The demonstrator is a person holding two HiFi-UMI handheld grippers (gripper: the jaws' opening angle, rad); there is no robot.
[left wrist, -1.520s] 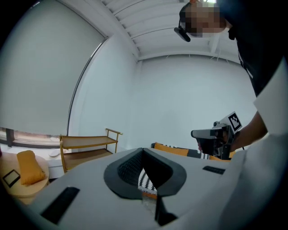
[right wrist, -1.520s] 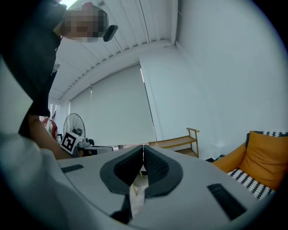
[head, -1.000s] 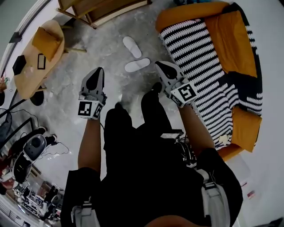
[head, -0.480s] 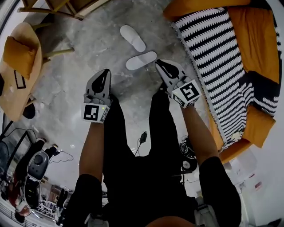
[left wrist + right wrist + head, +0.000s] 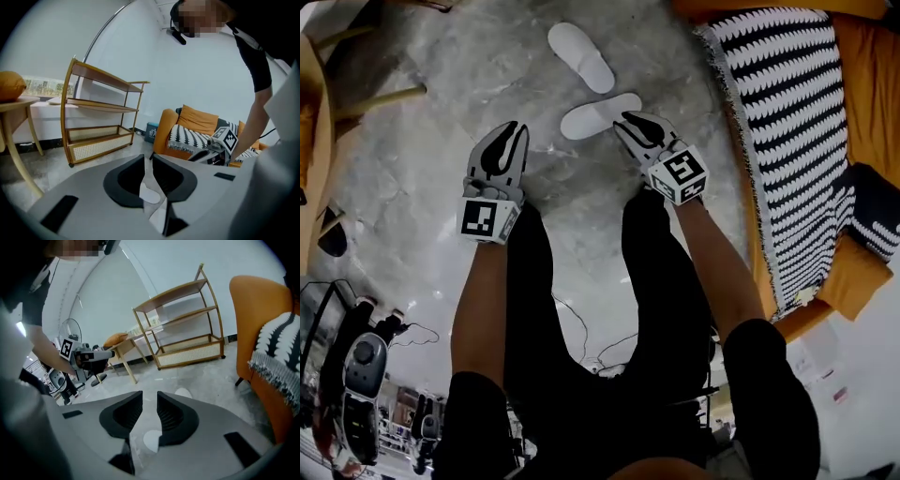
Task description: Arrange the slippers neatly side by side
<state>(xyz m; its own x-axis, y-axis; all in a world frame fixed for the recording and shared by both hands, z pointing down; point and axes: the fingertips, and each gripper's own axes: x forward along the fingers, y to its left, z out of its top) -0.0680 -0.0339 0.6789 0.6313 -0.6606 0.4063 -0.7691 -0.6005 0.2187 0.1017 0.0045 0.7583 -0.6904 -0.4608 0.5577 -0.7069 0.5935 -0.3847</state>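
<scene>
Bare floor (image 5: 422, 178) round slippers (image 5: 598, 116); L hand-held gripper (image 5: 512, 129) ajar, R hand-held gripper (image 5: 628, 121) just opening, both empty.

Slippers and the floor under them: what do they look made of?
Slippers: white, matte and soft-looking, probably thin fabric or terry over a flat sole. They show no shine and have rounded edges; the weave is too small to tell. Floor: grey and mottled, smooth with a faint sheen, probably polished concrete or stone.

My left tool (image 5: 509, 131) and right tool (image 5: 630, 122) are grey shells with black inner faces, each bearing a white cube (image 5: 483, 218) of black square markers. I wear a black short-sleeved top (image 5: 473, 417) and black trousers (image 5: 534, 309).
</scene>
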